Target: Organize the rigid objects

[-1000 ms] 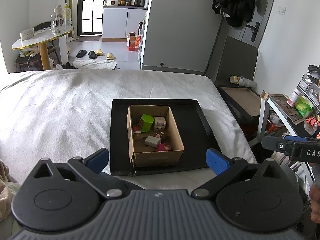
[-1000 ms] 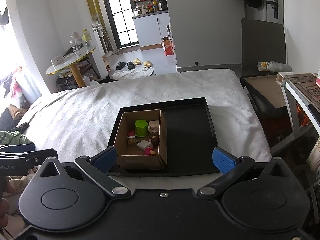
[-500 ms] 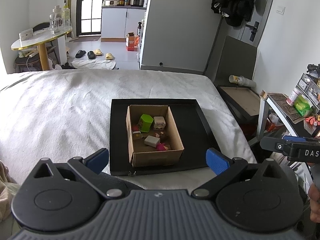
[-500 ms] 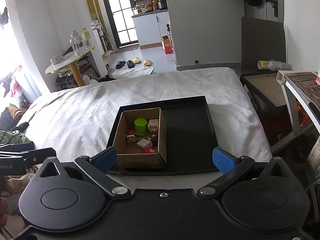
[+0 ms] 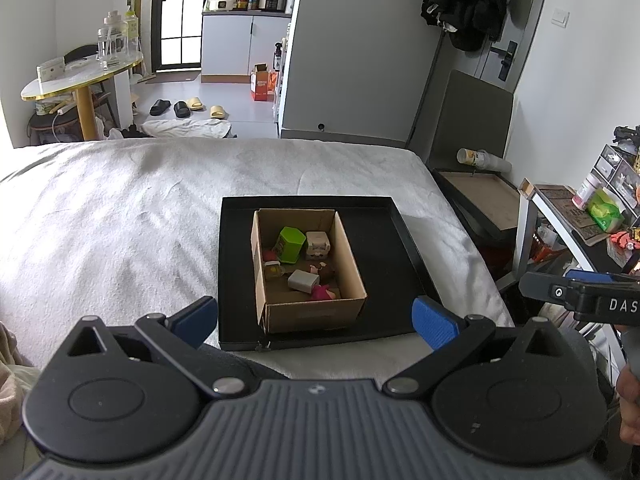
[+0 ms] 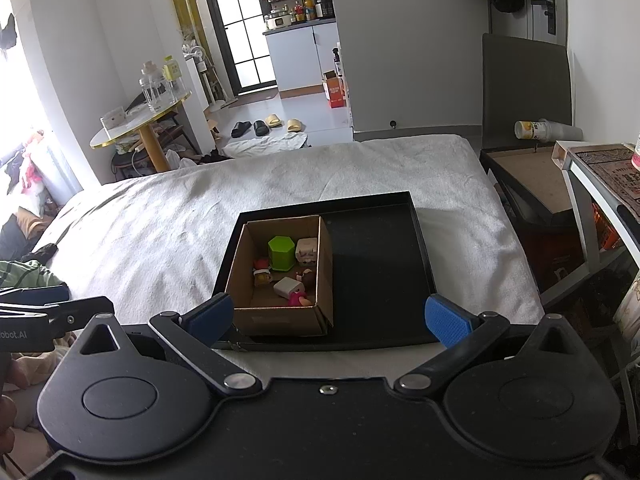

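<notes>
An open cardboard box point(image 5: 316, 314) point(image 6: 280, 320) stands on the left part of a black tray point(image 5: 392, 264) point(image 6: 380, 264) on a white bed. In the box lie a green hexagonal container point(image 5: 289, 244) point(image 6: 281, 253), a pale cube toy point(image 5: 318, 245) point(image 6: 306, 249), a white block point(image 5: 303, 281) point(image 6: 285, 287) and several small figures. My left gripper point(image 5: 316, 318) is open and empty, held back from the tray's near edge. My right gripper point(image 6: 326, 318) is open and empty, also short of the tray.
The white bedcover point(image 5: 120, 220) spreads wide to the left of the tray. A black crate point(image 6: 532, 184) and a shelf point(image 5: 580, 216) stand off the bed's right side. A round table point(image 6: 140, 124) and slippers point(image 5: 188, 106) lie beyond the bed.
Both grippers have drawn back slightly from the tray, so the box looks a little smaller. Both stay open and empty.
</notes>
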Demonstrator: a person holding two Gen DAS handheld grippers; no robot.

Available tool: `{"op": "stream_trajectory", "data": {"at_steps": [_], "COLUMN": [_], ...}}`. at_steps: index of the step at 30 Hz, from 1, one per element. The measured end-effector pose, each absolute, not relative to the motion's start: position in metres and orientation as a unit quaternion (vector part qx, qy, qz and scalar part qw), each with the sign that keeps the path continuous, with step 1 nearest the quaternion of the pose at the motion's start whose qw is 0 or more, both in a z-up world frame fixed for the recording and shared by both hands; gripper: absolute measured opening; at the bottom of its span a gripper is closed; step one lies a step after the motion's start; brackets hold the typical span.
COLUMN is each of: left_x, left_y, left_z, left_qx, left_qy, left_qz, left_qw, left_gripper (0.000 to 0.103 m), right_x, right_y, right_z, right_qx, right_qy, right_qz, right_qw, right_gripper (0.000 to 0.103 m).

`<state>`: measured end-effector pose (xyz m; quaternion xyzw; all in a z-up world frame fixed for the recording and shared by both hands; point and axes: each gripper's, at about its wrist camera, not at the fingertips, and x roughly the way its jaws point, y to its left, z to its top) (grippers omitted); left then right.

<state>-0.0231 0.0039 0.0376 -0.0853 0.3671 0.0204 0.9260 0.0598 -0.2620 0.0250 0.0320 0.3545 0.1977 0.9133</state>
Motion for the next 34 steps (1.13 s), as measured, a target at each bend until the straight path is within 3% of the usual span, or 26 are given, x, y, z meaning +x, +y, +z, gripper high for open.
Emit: {"op": "stream_trajectory", "data": {"at_steps": [34], "left_x": [-0.02], "left_y": [0.002], "left_z": [0.035], "left_qx": [-0.08], "left_qy": [0.367], "left_qz": [0.009], "left_qw": [0.927], "left_gripper": [0.103], "right_x": [0.061], "right_y": [-0.26], "right_z": [0.015], "right_qx": [0.031], "right_qy": [0.37], "right_qz": [0.196], "right_qw": [0.908], "right_gripper": [0.103]}}
